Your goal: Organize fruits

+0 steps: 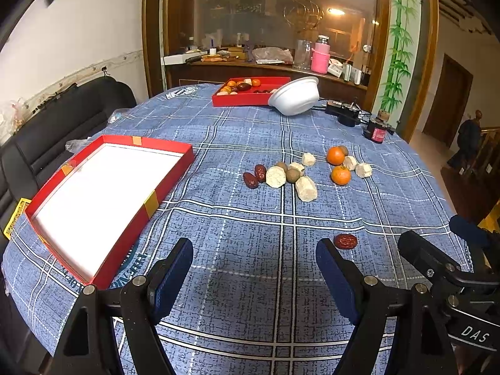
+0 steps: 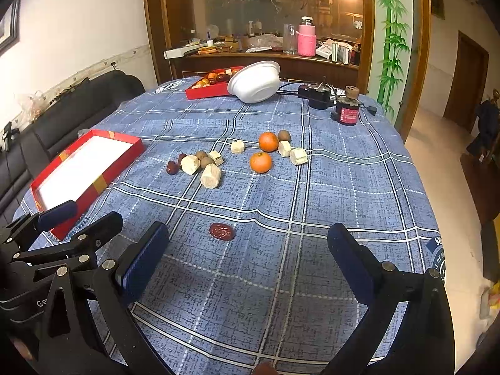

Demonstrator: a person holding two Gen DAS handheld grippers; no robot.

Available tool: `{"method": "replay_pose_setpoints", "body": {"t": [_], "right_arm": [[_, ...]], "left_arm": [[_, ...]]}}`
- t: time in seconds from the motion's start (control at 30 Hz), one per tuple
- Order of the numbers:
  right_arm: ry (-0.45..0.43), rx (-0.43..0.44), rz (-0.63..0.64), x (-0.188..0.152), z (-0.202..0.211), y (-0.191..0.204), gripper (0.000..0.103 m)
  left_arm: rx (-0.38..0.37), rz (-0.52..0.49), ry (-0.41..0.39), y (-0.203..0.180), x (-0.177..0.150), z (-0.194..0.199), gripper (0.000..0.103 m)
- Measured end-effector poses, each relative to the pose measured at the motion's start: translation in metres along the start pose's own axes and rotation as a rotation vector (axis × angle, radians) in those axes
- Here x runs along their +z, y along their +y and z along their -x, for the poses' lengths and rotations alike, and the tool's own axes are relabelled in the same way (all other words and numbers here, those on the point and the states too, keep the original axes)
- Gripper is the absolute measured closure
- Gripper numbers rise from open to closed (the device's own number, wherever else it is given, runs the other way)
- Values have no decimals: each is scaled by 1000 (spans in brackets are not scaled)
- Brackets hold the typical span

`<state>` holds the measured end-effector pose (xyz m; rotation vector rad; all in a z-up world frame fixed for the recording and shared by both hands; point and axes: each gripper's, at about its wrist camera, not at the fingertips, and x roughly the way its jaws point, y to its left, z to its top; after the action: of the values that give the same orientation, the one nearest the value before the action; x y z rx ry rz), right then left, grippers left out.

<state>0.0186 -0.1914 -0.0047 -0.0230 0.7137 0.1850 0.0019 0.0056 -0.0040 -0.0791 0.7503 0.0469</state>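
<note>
Loose fruit lies mid-table on the blue plaid cloth: two oranges [image 1: 340, 175] [image 2: 261, 162], pale cut chunks [image 1: 306, 188] [image 2: 211, 176], brown round fruits [image 1: 292, 175] and two red dates [image 1: 251, 180] [image 2: 171, 167]. One lone red date [image 1: 345, 241] [image 2: 222, 231] lies nearer. An empty red tray with a white floor [image 1: 170, 184] [image 2: 103, 181] sits at the left. My left gripper [image 1: 254, 268] is open and empty, with the lone date by its right finger. My right gripper [image 2: 250, 256] is open and empty, behind the lone date.
A second red tray [image 1: 243, 100] [image 2: 206, 92] with fruit stands at the far edge, a tipped white bowl [image 1: 293, 97] [image 2: 254, 82] against it. A black adapter [image 1: 342, 112] and a small red-labelled jar [image 2: 347, 112] sit far right. A black sofa [image 1: 62, 125] lies left.
</note>
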Motion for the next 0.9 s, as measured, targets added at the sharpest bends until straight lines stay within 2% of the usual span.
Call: {"method": "replay_pose_setpoints", "body": {"t": [0.07, 0.27, 0.33, 0.6, 0.9], "right_arm": [[-2, 1, 0, -1, 0, 0, 1], [0, 1, 0, 0, 0, 1, 0], [2, 2, 2, -1, 0, 2, 0], [5, 2, -3, -3, -1, 0, 1], [15, 8, -24, -4, -8, -12, 0]], "left_arm": [[18, 6, 2, 2, 0, -2, 24], [5, -6, 4, 2, -1, -4, 23], [-4, -11, 29, 0, -2, -5, 20], [-17, 3, 1, 0, -3, -7, 19], [-18, -1, 24, 0, -4, -16, 19]]}}
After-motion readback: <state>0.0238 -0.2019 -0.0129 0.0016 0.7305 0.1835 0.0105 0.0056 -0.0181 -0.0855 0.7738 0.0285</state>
